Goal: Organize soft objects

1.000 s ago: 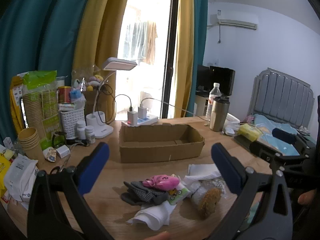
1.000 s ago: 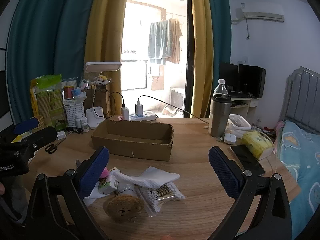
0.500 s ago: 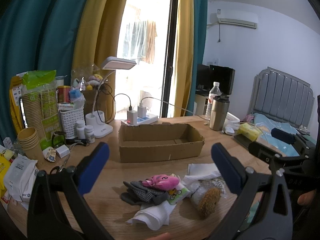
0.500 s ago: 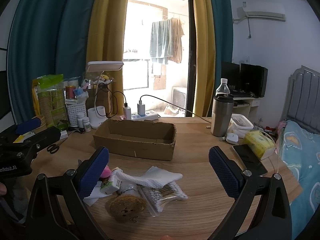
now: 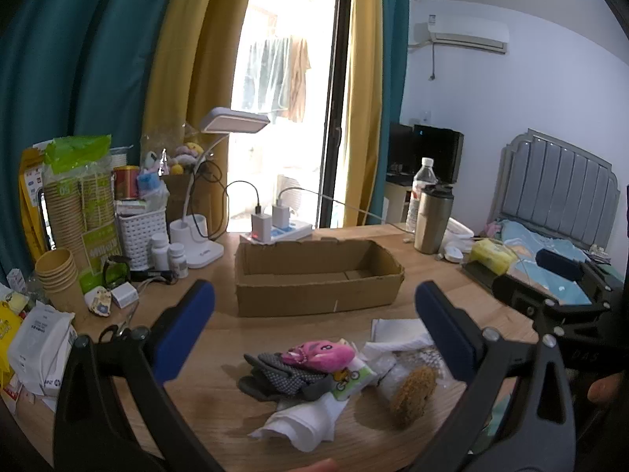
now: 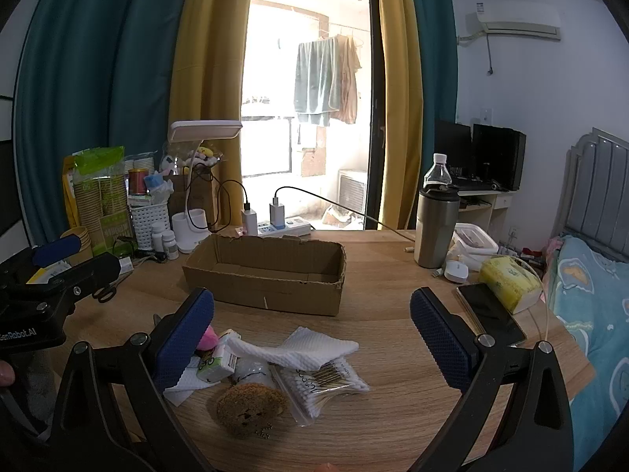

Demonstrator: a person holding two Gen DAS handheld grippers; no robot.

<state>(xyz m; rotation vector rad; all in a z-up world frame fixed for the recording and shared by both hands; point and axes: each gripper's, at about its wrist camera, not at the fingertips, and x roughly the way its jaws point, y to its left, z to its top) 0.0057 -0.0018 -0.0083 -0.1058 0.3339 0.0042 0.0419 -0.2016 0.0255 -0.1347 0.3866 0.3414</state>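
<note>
Both tongs, left (image 5: 314, 326) and right (image 6: 312, 324), wide, empty. Nothing boxed yet. Next, judged: grab pink plush toy (image 5: 320, 353), lift to open brown cardboard box (image 5: 318, 281) at 12 o'clock.

Daylight pours in through the glass door (image 6: 310, 118) straight ahead of both grippers, blown out to white in the left wrist view. The curtains (image 5: 78, 78) and room sides stay dim. The table (image 6: 377, 306) just ahead is evenly lit with soft shadows under the items. Fisheye bending curves the edges, corners go black, focus is fairly sharp.
</note>
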